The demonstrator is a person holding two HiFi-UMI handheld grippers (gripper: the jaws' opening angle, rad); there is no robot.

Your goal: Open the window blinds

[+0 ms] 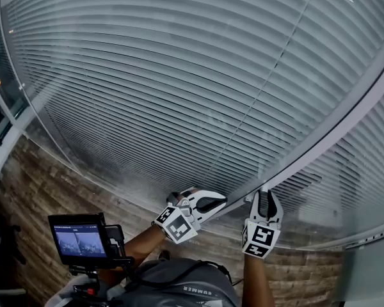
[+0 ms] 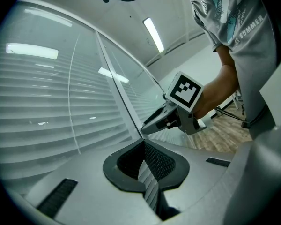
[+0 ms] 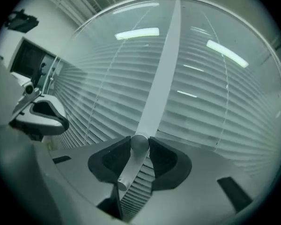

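Clamped between the right gripper's [image 3: 139,145] fingers is the wand [image 3: 155,83], its lower end poking back past the pads. From the tips it runs up and away across the blinds [image 3: 215,102], which hang lowered just beyond the fingertips. The left gripper's [image 2: 143,143] fingers are together on nothing; its tips point toward the right gripper, near it, short of the wand.

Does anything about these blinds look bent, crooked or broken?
Possibly: a few slats near the bottom of the right-hand blind, beside the window frame, seem kinked and gape unevenly. The other slats lie in even, closed rows.
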